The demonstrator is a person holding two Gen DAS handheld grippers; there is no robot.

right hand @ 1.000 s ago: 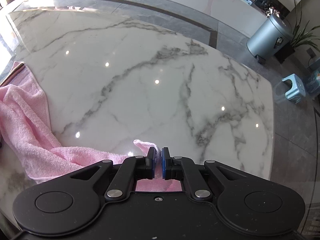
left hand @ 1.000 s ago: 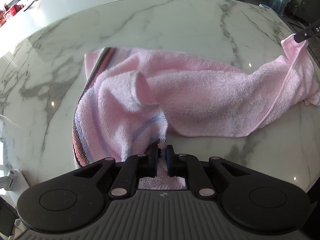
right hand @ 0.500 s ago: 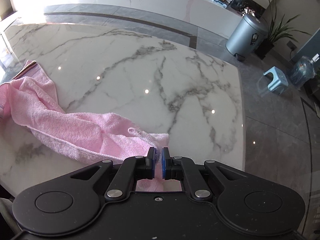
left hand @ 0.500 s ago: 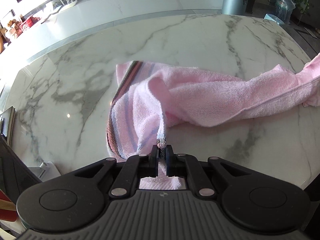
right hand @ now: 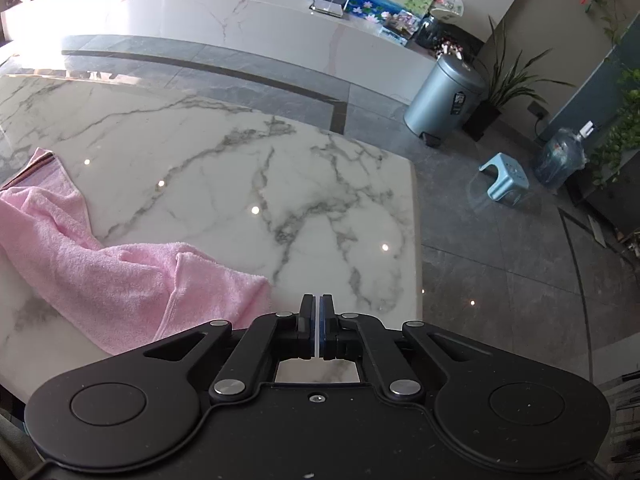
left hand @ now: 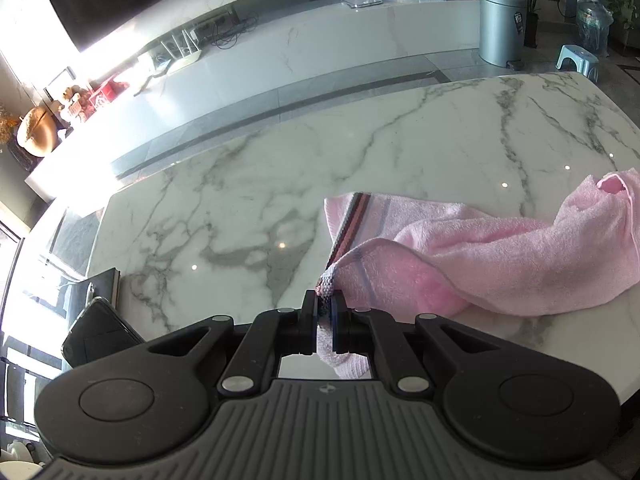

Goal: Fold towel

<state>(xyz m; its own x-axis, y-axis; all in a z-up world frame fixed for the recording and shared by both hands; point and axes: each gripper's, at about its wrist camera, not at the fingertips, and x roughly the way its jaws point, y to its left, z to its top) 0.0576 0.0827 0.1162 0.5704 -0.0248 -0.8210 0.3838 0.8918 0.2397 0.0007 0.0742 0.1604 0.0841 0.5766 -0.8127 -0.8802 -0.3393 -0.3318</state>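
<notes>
With my left hand-held gripper (left hand: 324, 300) clamped tight on the striped corner of the pink towel (left hand: 500, 256), that corner's lifted off the marble worktop (left hand: 248, 184) & a tail of cloth hangs down between the pads. Rest of the towel trails off to my right in a bunched, twisted rope, lying on the worktop, striped border showing at the far-left end of the heap. Right hand-held gripper (right hand: 319, 312): jaws pressed together, just a thin white sliver between the blue pads, can't tell whether that's towel edge or nothing, no pink cloth visible in there. In the right wrist view the towel (right hand: 120, 276) sits to the left of that gripper, its nearest fold just beside the left finger, right at the near edge of the worktop (right hand: 224, 184). Beyond the worktop: grey bin (right hand: 444, 100), small blue stool (right hand: 502, 178), water jug (right hand: 560, 158) on the floor.
</notes>
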